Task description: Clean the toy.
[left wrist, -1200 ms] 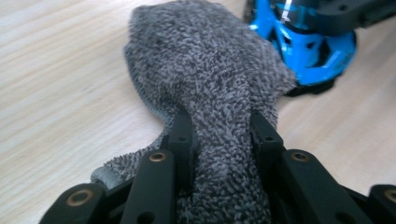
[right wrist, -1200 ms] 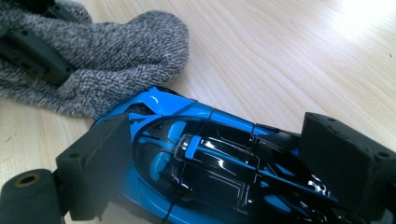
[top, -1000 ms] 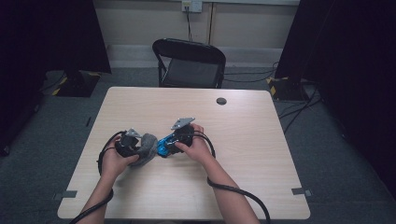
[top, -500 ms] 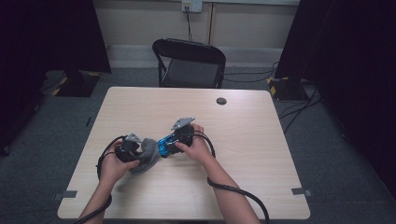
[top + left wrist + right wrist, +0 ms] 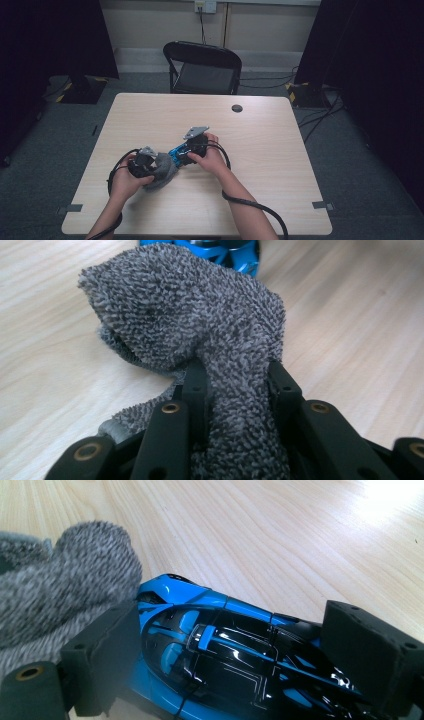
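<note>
A blue and black toy car (image 5: 220,650) sits on the wooden table (image 5: 270,150) between the jaws of my right gripper (image 5: 235,652), whose pads press on its two sides. The car (image 5: 177,151) lies just left of that gripper (image 5: 186,150) in the high view. My left gripper (image 5: 235,385) is shut on a bunched grey terry cloth (image 5: 200,325). The cloth (image 5: 55,605) rests against one end of the car. From above, the cloth (image 5: 162,171) bulges between the left gripper (image 5: 150,167) and the car. The car's blue end (image 5: 210,247) peeks out behind the cloth.
A small black round disc (image 5: 237,108) lies near the table's far edge. A black folding chair (image 5: 202,65) stands behind the table. Cables (image 5: 250,205) trail from both grippers across the near part of the tabletop.
My left gripper has slid a little toward the near edge with the cloth, rubbing along the car's end. The right gripper and the car have stayed put.
</note>
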Demonstrator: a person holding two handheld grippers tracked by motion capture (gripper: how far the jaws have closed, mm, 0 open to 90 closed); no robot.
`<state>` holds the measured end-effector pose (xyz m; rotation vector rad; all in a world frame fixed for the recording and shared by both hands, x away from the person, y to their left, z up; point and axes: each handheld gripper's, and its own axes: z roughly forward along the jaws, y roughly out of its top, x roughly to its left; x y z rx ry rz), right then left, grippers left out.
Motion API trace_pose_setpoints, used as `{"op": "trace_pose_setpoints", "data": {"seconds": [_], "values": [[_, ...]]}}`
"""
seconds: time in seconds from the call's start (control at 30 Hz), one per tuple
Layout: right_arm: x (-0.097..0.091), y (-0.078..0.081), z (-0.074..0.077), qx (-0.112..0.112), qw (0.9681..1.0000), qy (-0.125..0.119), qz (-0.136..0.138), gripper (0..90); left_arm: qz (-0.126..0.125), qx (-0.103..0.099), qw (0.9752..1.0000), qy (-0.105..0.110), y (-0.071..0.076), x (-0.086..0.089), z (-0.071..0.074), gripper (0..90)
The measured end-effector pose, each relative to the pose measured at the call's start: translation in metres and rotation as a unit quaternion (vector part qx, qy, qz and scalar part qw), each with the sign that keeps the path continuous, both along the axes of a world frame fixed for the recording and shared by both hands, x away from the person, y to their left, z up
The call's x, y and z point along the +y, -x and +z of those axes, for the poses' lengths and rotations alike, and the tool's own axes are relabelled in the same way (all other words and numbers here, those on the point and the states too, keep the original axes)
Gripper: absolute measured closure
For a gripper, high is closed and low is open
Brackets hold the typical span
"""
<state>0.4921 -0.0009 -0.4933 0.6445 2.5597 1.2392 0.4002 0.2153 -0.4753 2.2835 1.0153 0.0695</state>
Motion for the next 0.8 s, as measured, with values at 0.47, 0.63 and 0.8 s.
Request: {"op": "trace_pose_setpoints", "data": {"seconds": [0.47,0.63,0.8], "values": [[0.000,0.000,0.001,0.001,1.0000,0.004,0.001,9.4,-0.050,0.014,0.9985,0.020,0.005,-0.028,0.000,68.8],[0.000,0.000,0.000,0.001,1.0000,0.003,0.000,9.4,-0.075,0.023,0.9964,0.031,0.007,-0.035,0.002,68.8],[0.000,0.000,0.000,0.001,1.0000,0.003,0.000,9.5,-0.093,0.020,0.9947,0.040,0.010,-0.041,0.008,68.7]]}}
